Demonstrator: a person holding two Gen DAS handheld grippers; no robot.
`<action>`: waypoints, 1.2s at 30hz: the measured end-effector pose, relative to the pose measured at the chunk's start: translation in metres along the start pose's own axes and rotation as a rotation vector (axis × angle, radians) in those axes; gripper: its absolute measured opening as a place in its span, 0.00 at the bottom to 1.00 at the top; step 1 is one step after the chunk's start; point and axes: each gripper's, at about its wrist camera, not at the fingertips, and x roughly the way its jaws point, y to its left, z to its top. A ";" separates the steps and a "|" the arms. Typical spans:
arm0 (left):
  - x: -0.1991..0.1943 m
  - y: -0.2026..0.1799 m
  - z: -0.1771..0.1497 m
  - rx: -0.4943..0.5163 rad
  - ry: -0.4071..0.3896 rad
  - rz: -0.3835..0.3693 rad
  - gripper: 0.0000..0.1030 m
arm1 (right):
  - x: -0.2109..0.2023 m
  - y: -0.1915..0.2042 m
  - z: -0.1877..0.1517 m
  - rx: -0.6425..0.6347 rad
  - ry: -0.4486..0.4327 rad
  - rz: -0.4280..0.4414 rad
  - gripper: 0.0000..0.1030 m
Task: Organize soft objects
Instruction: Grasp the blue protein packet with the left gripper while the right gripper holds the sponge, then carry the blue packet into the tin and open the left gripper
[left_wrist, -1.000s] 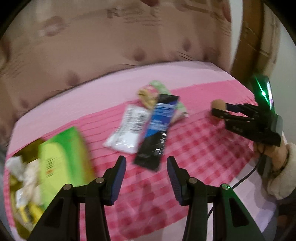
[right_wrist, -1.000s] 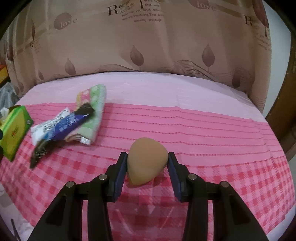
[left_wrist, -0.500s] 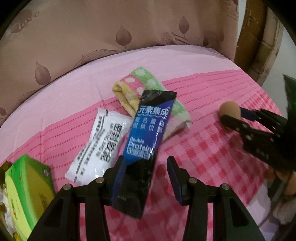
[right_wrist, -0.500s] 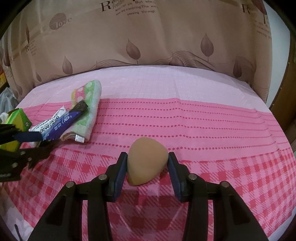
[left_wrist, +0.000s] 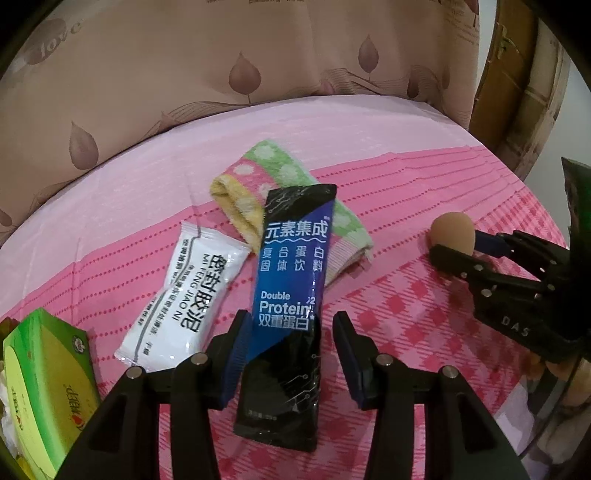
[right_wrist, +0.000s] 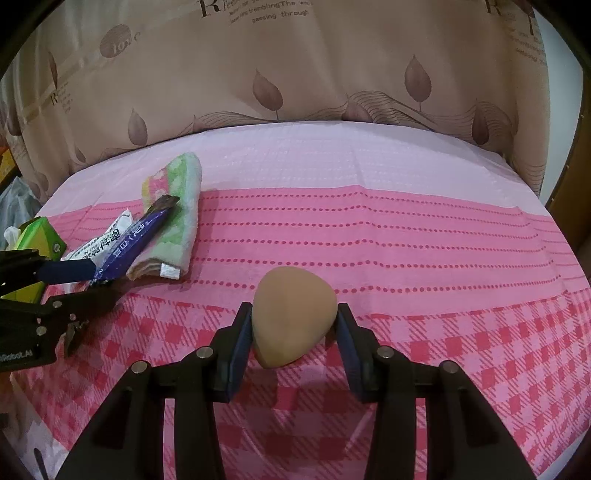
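Both wrist views look down, close, sharing the towel (left_wrist: 291, 192).

A brown leaf-print curtain (right_wrist: 295, 74) hangs behind the table's pink checked cloth (right_wrist: 443, 258), wooden furniture (left_wrist: 517, 92) beside it.

Left gripper (left_wrist: 291, 354): shifted from beside the green tissue box (left_wrist: 44, 387) to straddle the lower end of the blue-black protein sachet (left_wrist: 291, 295), jaws apart around it, and now in the right wrist view at the left edge, beside the packets.
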 end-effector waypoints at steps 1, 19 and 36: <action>0.002 -0.003 0.001 0.003 0.007 0.016 0.45 | 0.000 0.000 0.000 -0.001 0.001 0.000 0.40; -0.014 -0.001 -0.009 -0.027 -0.016 0.018 0.20 | 0.001 0.002 -0.001 -0.007 0.017 -0.003 0.40; -0.053 -0.002 -0.018 -0.024 -0.067 -0.024 0.15 | 0.003 0.004 -0.002 -0.013 0.020 -0.007 0.40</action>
